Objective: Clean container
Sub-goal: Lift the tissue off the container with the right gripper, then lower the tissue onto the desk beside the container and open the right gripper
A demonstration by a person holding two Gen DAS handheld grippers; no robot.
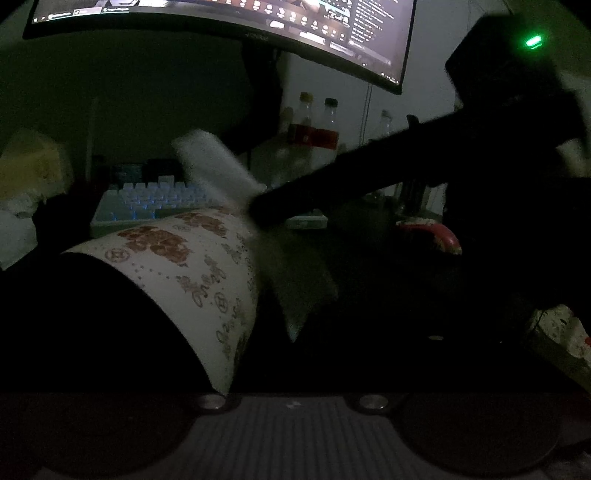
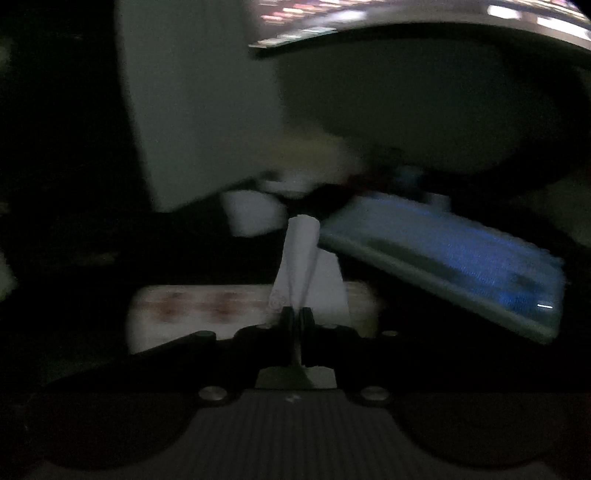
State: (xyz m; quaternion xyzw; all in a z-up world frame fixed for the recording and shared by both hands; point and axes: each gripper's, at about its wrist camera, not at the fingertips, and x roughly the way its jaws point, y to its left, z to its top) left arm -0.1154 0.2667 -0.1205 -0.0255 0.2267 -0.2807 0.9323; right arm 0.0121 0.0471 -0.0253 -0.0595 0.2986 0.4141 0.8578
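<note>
Between the right gripper's [image 2: 296, 317] jaws, pinching a folded white tissue [image 2: 301, 254], pads pressed nearly together on it, the sheet standing up and fanning forward past the tips. Just beyond those jaws, lying crosswise and blurred, showing as a pale band with brown blotches: the patterned container [image 2: 207, 310]. Ahead and to the right of the jaws, glowing blue, tilted in the frame: a keyboard [image 2: 454, 254]. Above it, curving across the top: a monitor [image 2: 406, 22].

From the left wrist view, filling the lower left and running down to the camera's edge: the same container [image 1: 184, 266], white with brown flower prints, lying on its side, its dark mouth facing left. Holding it or not, spread or pressed together: cannot tell, the left gripper's jaws being hidden in darkness. Reaching in from the right as a black bar: the right gripper [image 1: 258, 212], tips at the container's upper far edge, touching or just beside it, the tissue [image 1: 218, 166] sticking up and left of the tips, smeared by motion. Behind, on the dark bench [image 1: 369, 280]: the lit keyboard [image 1: 147, 206], several clear bottles [image 1: 328, 133], the monitor [image 1: 258, 22] overhead. Far left, sitting blurred: a yellowish bundle [image 1: 29, 166]. Right of the jaws, low on the bench: a red and white object [image 1: 436, 232], too dim to name.
</note>
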